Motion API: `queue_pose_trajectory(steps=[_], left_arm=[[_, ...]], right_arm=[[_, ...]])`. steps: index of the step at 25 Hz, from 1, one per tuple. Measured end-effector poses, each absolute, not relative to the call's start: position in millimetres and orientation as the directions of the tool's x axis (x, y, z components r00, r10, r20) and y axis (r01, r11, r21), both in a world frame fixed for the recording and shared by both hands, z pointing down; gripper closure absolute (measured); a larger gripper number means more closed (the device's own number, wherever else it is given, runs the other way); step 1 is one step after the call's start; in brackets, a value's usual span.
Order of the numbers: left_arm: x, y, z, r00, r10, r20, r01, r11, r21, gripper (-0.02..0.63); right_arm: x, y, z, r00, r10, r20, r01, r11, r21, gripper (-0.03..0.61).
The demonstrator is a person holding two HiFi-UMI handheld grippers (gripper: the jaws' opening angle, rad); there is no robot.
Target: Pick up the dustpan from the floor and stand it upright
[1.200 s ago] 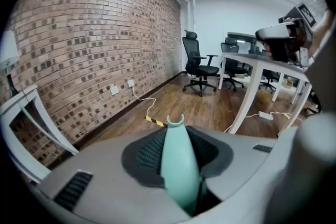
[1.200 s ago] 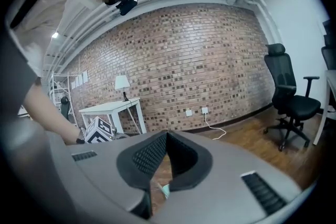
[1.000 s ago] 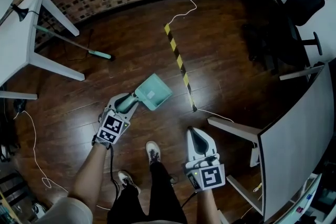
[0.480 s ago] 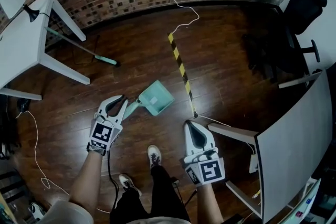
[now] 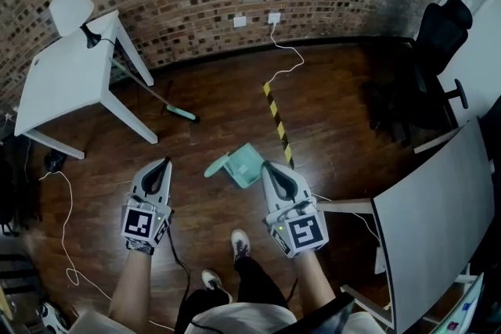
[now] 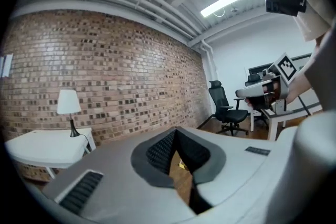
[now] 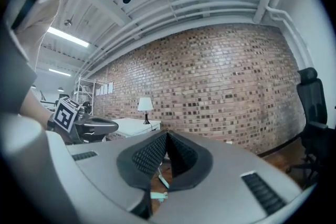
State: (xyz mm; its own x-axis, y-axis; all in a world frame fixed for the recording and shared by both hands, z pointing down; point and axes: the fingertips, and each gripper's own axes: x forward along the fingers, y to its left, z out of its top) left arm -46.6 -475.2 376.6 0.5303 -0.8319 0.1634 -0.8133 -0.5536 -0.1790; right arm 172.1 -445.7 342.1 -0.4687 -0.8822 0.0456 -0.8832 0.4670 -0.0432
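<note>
The mint-green dustpan (image 5: 244, 167) rests on the dark wood floor, its handle (image 5: 215, 166) pointing left; I cannot tell whether it stands upright. My left gripper (image 5: 162, 165) is held up well to its left, apart from it. Its jaws have just been closing and now meet with nothing between them (image 6: 176, 131). My right gripper (image 5: 266, 167) hovers above the dustpan's right edge, shut and empty (image 7: 167, 136). Each gripper shows in the other's view: the right gripper (image 6: 262, 93) and the left gripper (image 7: 94, 124).
A mint broom (image 5: 180, 113) lies by the white table (image 5: 70, 82), which carries a lamp (image 5: 72, 8). A black-yellow tape strip (image 5: 278, 123) and a white cable (image 5: 283, 62) run toward the brick wall. A black office chair (image 5: 440, 35) and a white desk (image 5: 430, 223) stand at right.
Both grippers have risen and turned level. The left one left the dustpan handle, its jaws going from open to shut. The head view has lifted and now takes in more wall.
</note>
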Motion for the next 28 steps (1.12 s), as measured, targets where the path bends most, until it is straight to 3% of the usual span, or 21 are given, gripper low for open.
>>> queue_pose_trajectory(steps=[9,20,28], left_arm=[[-137.6,-331.0,286.5,0.451,-0.891,0.051,-0.856,-0.447,-0.260,0.612],[-187.2,-180.4,245.0,0.436,-0.900,-0.017,-0.880,-0.422,-0.219,0.612],[-154.7,-91.1,228.2,0.443,-0.895,-0.051,-0.871,-0.416,-0.260,0.612]], right_arm=[[130.0,-338.1,246.6,-0.495,-0.867,-0.059,-0.867,0.497,-0.033,0.588],[84.8,-182.8,178.8,-0.494,-0.862,-0.114,-0.869,0.495,0.024,0.588],[106.3,-92.4,167.5,-0.481,-0.868,-0.125,-0.876,0.480,0.043,0.588]])
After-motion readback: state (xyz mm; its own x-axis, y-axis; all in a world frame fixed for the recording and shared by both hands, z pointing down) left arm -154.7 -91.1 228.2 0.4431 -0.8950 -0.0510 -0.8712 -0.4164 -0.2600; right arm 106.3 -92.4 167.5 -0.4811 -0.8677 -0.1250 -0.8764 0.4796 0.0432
